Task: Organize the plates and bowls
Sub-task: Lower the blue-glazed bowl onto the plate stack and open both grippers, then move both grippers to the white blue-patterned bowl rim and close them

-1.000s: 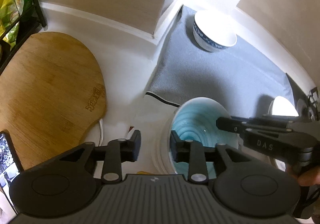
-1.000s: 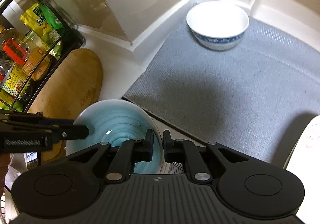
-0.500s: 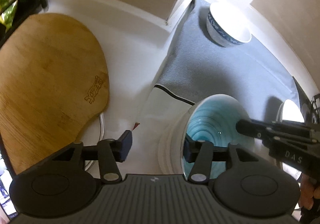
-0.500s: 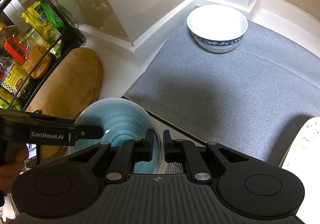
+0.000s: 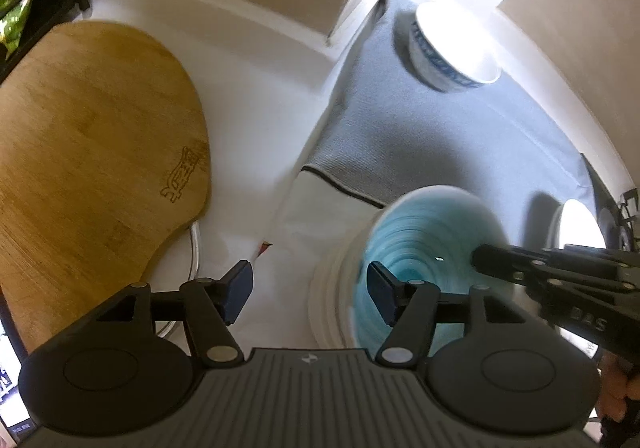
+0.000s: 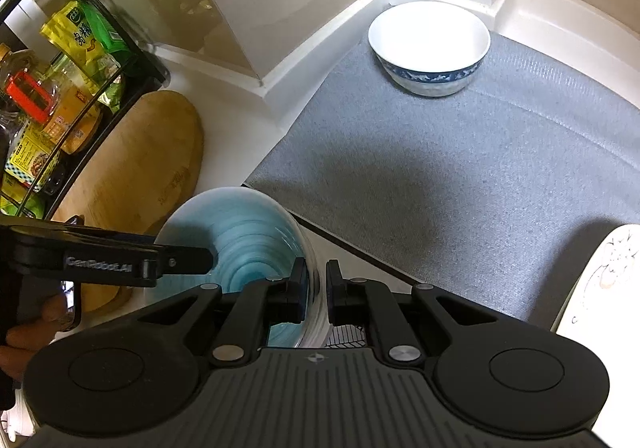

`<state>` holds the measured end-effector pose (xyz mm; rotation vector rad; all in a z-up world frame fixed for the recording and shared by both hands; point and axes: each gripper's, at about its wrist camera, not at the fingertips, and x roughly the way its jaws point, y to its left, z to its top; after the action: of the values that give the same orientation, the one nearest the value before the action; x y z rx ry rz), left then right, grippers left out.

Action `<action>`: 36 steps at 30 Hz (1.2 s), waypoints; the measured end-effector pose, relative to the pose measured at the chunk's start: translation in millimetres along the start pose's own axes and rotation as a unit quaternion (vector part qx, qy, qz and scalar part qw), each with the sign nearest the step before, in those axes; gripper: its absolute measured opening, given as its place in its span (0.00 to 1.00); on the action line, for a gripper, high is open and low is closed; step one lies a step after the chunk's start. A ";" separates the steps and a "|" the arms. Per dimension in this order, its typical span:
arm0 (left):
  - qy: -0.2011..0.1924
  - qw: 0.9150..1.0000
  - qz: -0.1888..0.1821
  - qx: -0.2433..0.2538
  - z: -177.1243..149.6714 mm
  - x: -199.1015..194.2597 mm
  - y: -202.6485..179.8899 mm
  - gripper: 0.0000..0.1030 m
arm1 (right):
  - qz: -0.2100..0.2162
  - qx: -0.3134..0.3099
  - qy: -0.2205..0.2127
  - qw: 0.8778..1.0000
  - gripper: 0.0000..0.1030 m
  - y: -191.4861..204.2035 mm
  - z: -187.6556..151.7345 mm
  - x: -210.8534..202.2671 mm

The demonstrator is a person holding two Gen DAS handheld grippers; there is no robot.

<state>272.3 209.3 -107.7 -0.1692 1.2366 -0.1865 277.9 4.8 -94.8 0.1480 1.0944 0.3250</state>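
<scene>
Right wrist view: the right gripper [image 6: 317, 290] is clamped on the near rim of a blue bowl [image 6: 240, 244], one pad inside and one outside, so the bowl hangs tilted above the white bench [image 6: 232, 119]; this grip probably serves to carry it toward the grey mat [image 6: 460, 175]; the bowl is glazed and glossy, round, with concentric turquoise rings inside and a pale, ribbed outer wall. The left gripper [image 5: 310, 290] has its jaws opening, one finger inside the bowl and one outside, no pad pressing on it; it seems to be handing the bowl over to the right one. On the mat, which is woven, matte and dark-edged, a white bowl [image 6: 430, 47] with a blue patterned band stands upright in the far corner, likely the start of the sorted group; a pale plate [image 6: 600, 280] shows at the right edge. A smooth rounded wooden cutting board [image 5: 92, 167] lies on the bench beside a black wire rack [image 6: 76, 95] of packets.
</scene>
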 end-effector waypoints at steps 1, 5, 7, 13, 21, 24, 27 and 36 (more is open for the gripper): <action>-0.007 1.000 0.002 0.005 -0.3 -5.1 -2.8 0.71 | 0.007 0.002 0.000 1.000 0.12 -0.6 0.5 -1.2; -0.042 0.999 0.001 0.030 3.8 -28.5 -18.0 0.82 | 0.020 0.014 -0.009 1.000 0.22 -4.4 5.0 -11.1; -0.057 0.998 0.000 0.040 8.9 -37.8 -26.6 0.84 | 0.024 0.024 -0.014 0.999 0.32 -9.2 8.9 -17.1; -0.089 0.996 -0.007 0.021 37.5 -41.4 -46.8 0.96 | 0.013 0.052 -0.047 0.997 0.48 -32.2 25.2 -33.7; -0.105 0.994 -0.003 -0.007 76.2 -19.4 -75.8 0.99 | -0.018 0.119 -0.090 0.989 0.64 -78.6 50.7 -42.8; -0.100 0.995 0.008 -0.014 89.2 -5.7 -86.8 0.99 | -0.021 0.128 -0.100 0.987 0.68 -90.4 56.7 -42.3; -0.092 0.995 0.018 -0.025 99.9 7.7 -96.5 0.99 | -0.030 0.134 -0.107 0.985 0.70 -102.6 62.2 -40.1; -0.075 0.992 0.047 -0.095 128.8 51.0 -108.9 0.99 | -0.066 0.141 -0.116 0.981 0.70 -126.1 91.4 -14.2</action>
<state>405.1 95.0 -88.6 -0.2837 1.1087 0.0264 376.7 -115.0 -76.1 0.3552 0.9082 0.0293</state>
